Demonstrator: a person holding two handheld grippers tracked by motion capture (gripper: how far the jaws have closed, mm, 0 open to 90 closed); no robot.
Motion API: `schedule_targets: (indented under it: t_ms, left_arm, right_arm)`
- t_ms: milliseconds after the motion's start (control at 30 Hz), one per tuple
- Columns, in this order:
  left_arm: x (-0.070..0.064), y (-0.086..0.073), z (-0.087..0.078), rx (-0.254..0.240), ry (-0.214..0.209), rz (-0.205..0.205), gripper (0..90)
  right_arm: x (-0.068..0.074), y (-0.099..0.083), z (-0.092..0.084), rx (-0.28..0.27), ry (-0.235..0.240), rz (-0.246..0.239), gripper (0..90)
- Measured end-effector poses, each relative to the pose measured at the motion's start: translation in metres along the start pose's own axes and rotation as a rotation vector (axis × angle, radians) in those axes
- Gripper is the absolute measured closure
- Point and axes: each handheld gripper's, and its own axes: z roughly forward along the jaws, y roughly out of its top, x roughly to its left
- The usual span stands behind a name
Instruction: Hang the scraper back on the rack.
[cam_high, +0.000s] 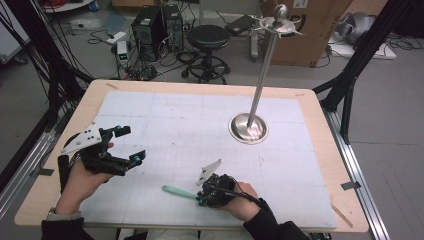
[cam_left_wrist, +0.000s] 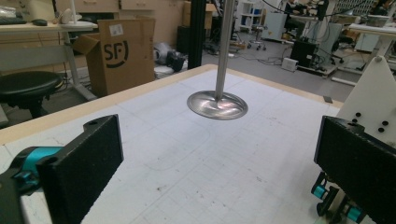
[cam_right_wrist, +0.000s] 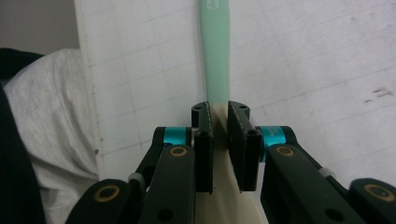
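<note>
My right gripper (cam_right_wrist: 219, 121) is clamped on the mint-green utensil (cam_right_wrist: 215, 51), which lies on the mat well in front of the metal stand (cam_high: 248, 127). My left gripper (cam_high: 127, 145) hangs wide open and empty, far left of that stand.

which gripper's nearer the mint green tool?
Right. The right gripper is shut on the mint green tool; the left gripper hangs open, apart from it, toward the table's left edge.

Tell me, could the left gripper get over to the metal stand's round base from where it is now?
Probably yes. The left gripper is open with nothing between its jaws, and bare white mat lies between it and the stand's base. The right gripper, shut on the mint-green utensil, sits nearer the person, off that path.
</note>
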Motion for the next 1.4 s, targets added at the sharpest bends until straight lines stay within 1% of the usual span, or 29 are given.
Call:
schedule_targets:
  t_ms: [67, 233, 367, 400, 467, 600, 667, 700, 733, 833, 867, 933, 967, 1067, 1133, 1167, 1200, 1267, 1300, 1333, 1400]
  left_arm:
    - [0.000, 0.000, 0.000, -0.002, 0.000, 0.000, 1.8]
    - [0.000, 0.000, 0.000, -0.001, 0.000, 0.000, 1.8]
    - [0.000, 0.000, 0.000, -0.002, 0.000, 0.001, 1.8]
    - [0.000, 0.000, 0.000, -0.002, 0.000, 0.001, 1.8]
    - [0.000, 0.000, 0.000, -0.007, 0.002, -0.002, 1.8]
    - [0.000, 0.002, -0.002, -0.014, 0.004, 0.001, 1.8]
    - [0.000, 0.002, -0.002, -0.013, 0.002, 0.003, 1.8]
    - [0.000, 0.002, -0.002, -0.012, 0.003, 0.004, 1.8]
    - [0.000, 0.002, -0.002, -0.013, 0.003, 0.001, 1.8]
    - [-0.001, 0.003, -0.002, -0.020, 0.002, 0.001, 1.8]
    - [-0.001, 0.004, -0.003, -0.022, 0.001, 0.001, 1.8]
    - [-0.001, 0.004, -0.002, -0.022, 0.001, 0.003, 1.8]
    - [-0.002, 0.004, -0.002, -0.021, -0.001, 0.002, 1.8]
    - [-0.002, 0.003, 0.000, -0.013, -0.003, 0.004, 1.8]
    - [-0.002, 0.003, 0.001, -0.008, -0.006, 0.006, 1.8]
    - [-0.003, 0.002, 0.002, -0.009, -0.005, 0.002, 1.7]
    - [-0.003, 0.002, 0.002, -0.007, -0.006, 0.004, 1.8]
    - [-0.003, 0.002, 0.003, -0.003, -0.003, 0.002, 1.8]
    - [-0.003, 0.002, 0.003, -0.003, -0.001, 0.007, 1.8]
    - [-0.004, 0.002, 0.003, -0.002, 0.002, 0.006, 1.8]
    - [-0.005, 0.003, 0.004, -0.003, -0.003, 0.009, 1.8]
  right_arm:
    - [-0.003, -0.001, -0.003, -0.022, -0.001, 0.015, 81.1]
    - [-0.010, -0.005, -0.016, -0.102, 0.003, 0.050, 81.1]
    - [-0.019, -0.010, -0.031, -0.184, -0.008, 0.073, 81.1]
    - [-0.021, -0.011, -0.035, -0.209, -0.016, 0.076, 81.0]
    - [-0.025, -0.015, -0.044, -0.263, -0.063, 0.066, 81.0]
    - [-0.034, -0.024, -0.063, -0.335, -0.097, 0.077, 81.1]
    - [-0.038, -0.029, -0.073, -0.364, -0.103, 0.093, 81.1]
    - [-0.041, -0.032, -0.077, -0.375, -0.099, 0.106, 81.1]
    - [-0.043, -0.034, -0.081, -0.376, -0.094, 0.120, 81.1]
    - [-0.049, -0.041, -0.091, -0.391, -0.127, 0.157, 81.1]
    - [-0.051, -0.043, -0.095, -0.404, -0.137, 0.165, 81.1]
    - [-0.054, -0.046, -0.102, -0.431, -0.140, 0.182, 81.1]
    - [-0.056, -0.048, -0.107, -0.453, -0.147, 0.188, 81.1]
    - [-0.060, -0.052, -0.119, -0.505, -0.164, 0.198, 81.1]
    - [-0.061, -0.054, -0.126, -0.527, -0.170, 0.196, 81.1]
    - [-0.062, -0.055, -0.131, -0.539, -0.178, 0.193, 81.1]
    - [-0.063, -0.056, -0.135, -0.545, -0.175, 0.190, 81.1]
    - [-0.066, -0.058, -0.142, -0.554, -0.192, 0.183, 81.1]
    - [-0.067, -0.060, -0.145, -0.564, -0.187, 0.183, 81.1]
    - [-0.069, -0.062, -0.148, -0.579, -0.194, 0.176, 81.1]
    - [-0.072, -0.066, -0.156, -0.608, -0.193, 0.157, 81.1]
